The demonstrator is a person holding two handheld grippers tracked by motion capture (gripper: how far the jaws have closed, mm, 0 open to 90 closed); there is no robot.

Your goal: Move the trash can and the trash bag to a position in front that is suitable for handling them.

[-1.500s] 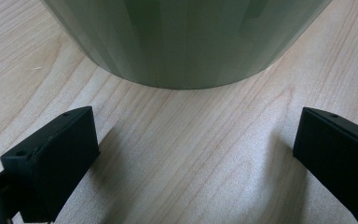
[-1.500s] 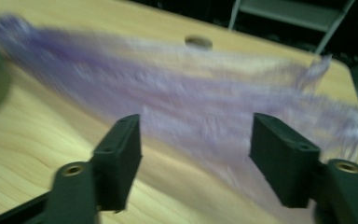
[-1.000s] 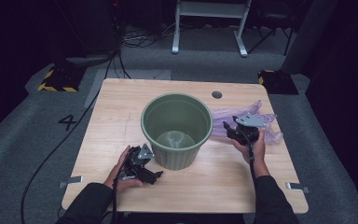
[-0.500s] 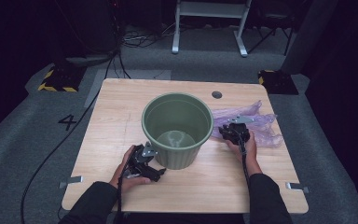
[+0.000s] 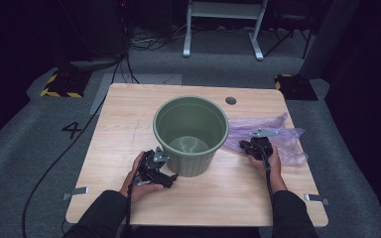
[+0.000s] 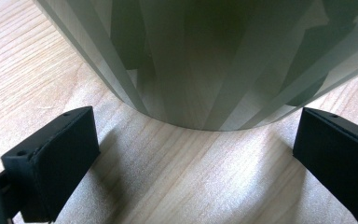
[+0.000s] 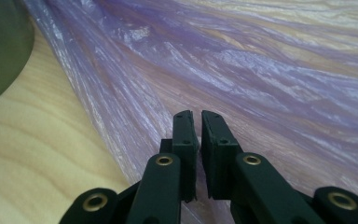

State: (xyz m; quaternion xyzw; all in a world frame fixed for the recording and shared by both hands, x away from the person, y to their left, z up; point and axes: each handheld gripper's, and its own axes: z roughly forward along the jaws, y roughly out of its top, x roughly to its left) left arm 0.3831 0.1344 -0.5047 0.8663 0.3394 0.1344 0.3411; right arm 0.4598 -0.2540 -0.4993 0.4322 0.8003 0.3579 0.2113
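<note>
A single numeral "4" is marked in dark strokes on the grey floor, to the left of the bench as seen in the high view. Yellow and black hazard stripes are seen on a floor block beyond it. No other writing or brand can be read.

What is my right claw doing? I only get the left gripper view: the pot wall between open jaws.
Observer: The right claw is low over a purple plastic bag lying right of the green pot.
Operator: Has it gripped?
Observer: Its jaws have just been closing, down to a slit; I cannot tell whether film is caught between them.
Operator: Anything inside the pot?
Observer: The high view shows it empty.
</note>
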